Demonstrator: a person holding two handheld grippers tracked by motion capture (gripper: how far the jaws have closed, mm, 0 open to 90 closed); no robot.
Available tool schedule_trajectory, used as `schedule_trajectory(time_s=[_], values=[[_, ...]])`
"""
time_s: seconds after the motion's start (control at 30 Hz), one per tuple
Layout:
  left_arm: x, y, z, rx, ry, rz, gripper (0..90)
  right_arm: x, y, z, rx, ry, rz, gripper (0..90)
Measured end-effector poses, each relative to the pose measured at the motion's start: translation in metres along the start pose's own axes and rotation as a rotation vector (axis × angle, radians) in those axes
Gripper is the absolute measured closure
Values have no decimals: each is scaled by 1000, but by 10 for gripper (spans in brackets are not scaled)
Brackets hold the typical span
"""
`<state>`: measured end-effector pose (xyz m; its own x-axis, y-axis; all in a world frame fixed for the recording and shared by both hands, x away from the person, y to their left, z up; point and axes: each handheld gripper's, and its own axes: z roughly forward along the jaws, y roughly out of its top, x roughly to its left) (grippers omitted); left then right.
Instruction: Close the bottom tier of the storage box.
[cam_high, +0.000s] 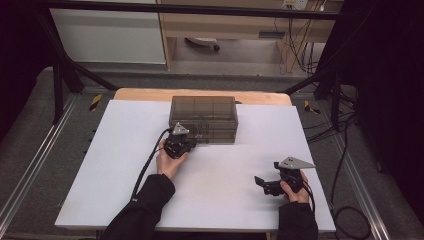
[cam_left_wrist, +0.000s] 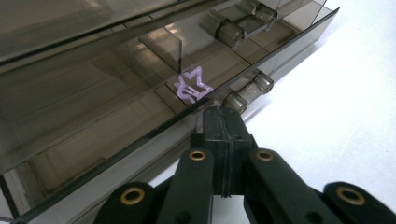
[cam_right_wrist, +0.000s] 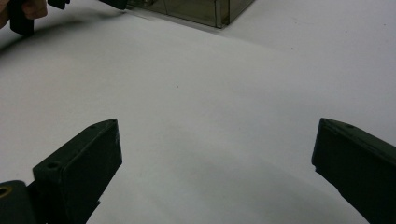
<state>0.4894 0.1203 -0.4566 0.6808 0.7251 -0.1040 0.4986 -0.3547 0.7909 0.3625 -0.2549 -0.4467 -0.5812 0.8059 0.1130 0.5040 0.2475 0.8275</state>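
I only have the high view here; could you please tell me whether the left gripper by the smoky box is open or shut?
Observer: The left gripper is shut, jaws pressed together. Its tips are at the front edge of the box, beside a small round handle.
Operator: Thank you. Is anything inside at that spot?
Observer: Yes, a small purple star lies in the compartment just behind the tips.
Operator: And the other hand's tool?
Observer: The right gripper is wide open over the white table, with nothing between its jaws.
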Motion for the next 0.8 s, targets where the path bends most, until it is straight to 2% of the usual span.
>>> schedule_trajectory(time_s=[0.8], values=[[3, 7, 4, -2, 7, -8, 898, 0, 0, 0, -2, 1, -1, 20]])
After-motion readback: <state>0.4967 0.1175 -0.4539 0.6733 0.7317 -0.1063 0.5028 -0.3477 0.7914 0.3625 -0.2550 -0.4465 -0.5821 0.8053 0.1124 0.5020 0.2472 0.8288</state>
